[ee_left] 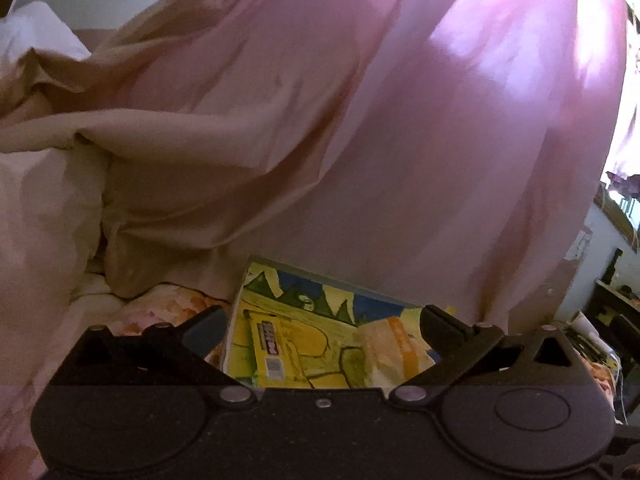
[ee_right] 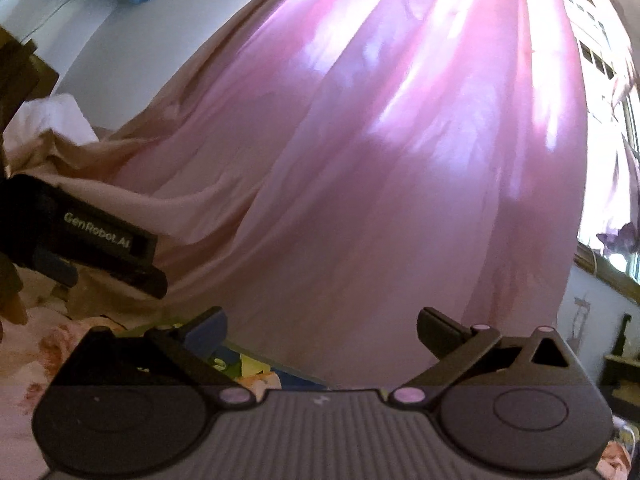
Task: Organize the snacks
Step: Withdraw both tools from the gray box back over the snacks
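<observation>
Both grippers, left gripper (ee_left: pixel 320 320) and right gripper (ee_right: pixel 320 328), are spread wide, nothing held. Snack packets (ee_left: pixel 272 356), seemingly two, lie on the picture book (ee_left: pixel 320 308) below; the next grasp should be lowered squarely.

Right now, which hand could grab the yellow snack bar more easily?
Probably the left. The left tool stands open with the yellow snack bar right between its fingers, on the cartoon box. The right tool faces mostly the pink curtain.
</observation>
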Demonstrator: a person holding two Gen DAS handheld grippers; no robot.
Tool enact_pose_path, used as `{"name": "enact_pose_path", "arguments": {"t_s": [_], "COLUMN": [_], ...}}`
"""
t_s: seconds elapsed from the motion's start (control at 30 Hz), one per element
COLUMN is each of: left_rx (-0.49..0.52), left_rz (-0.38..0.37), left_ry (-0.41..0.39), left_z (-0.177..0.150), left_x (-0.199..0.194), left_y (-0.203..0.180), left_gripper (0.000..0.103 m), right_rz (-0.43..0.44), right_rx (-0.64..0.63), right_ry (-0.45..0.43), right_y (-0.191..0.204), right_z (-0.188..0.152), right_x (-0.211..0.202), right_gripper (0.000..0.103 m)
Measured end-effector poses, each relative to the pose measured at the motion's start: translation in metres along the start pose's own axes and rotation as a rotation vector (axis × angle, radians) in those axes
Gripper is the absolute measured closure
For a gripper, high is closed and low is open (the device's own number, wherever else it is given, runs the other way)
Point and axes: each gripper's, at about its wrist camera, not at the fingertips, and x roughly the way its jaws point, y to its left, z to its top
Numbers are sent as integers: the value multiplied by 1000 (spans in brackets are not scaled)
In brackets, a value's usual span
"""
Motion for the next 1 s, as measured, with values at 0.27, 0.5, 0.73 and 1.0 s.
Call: {"name": "enact_pose_path", "arguments": {"t_s": [0.27,0.5,0.73,1.0], "left_rx": [44,83,134,193], "left_rz": [-10,-21,-37,-59], "left_ry": [-8,43,130,240], "left_z": [-25,-56,-88,-113], "left_x": [-43,-66,-76,-71], "left_y": [-14,-21,-23,-22], "left_gripper": [1,1,1,1], "right_rz": [-18,-6,34,66], "right_rx": [34,60,129,167], "right_ry": [51,157,309,491], "right_y": [-21,-33,-44,-48], "right_z": [-6,-23,-34,-59], "right_x": [-56,-94,-104,-112], "right_gripper": [0,0,0,0]}}
